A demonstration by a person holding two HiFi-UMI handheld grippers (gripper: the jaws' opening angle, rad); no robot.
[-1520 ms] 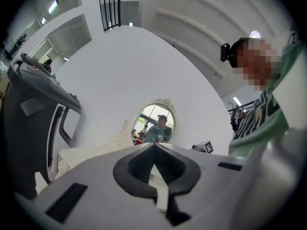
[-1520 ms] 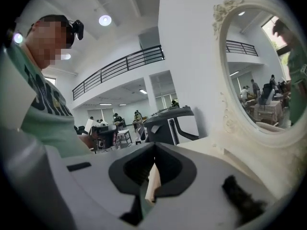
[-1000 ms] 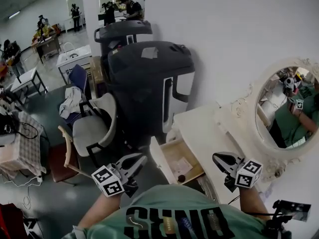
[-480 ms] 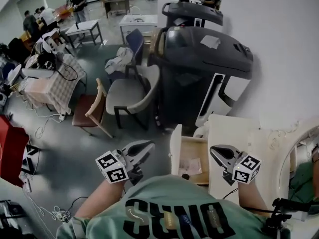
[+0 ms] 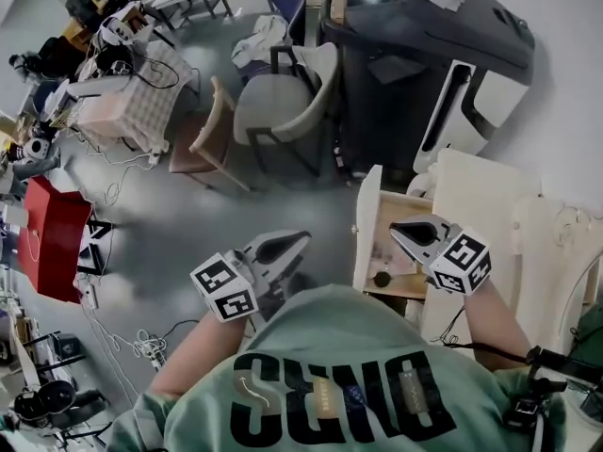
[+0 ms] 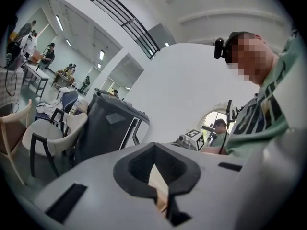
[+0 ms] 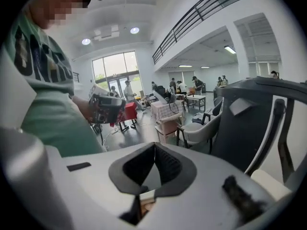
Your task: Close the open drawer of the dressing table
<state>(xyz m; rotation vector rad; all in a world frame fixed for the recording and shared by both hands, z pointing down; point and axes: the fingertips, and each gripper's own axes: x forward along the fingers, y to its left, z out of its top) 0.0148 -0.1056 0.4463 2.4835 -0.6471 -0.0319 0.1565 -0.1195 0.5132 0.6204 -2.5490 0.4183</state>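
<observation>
**Both claws shut and empty, right one over the open drawer**

You've tipped your head further down since a second ago. The oval mirror has slid out of the head view, and the open drawer (image 5: 366, 224) now sits right of centre. It is pulled out leftward from the white dressing table (image 5: 485, 196).

Both claws have dropped with you. A second ago your right gripper (image 5: 407, 233) hung off to the drawer's right. Now its tip is over the inside of the drawer, just beyond a small dark round thing (image 5: 382, 279) lying at the near end. Whether the tip touches the drawer, I can't tell. In the right gripper view the jaws are pressed together with nothing between them.

Your left gripper (image 5: 294, 243) is out over the grey floor (image 5: 188, 205), near the drawer's front panel on its left and apart from it. Its jaws are together too, and it is empty.

On the far side of the drawer stands a big dark grey machine (image 5: 424, 64). A pale armchair (image 5: 283, 102) sits just to its left.
</observation>
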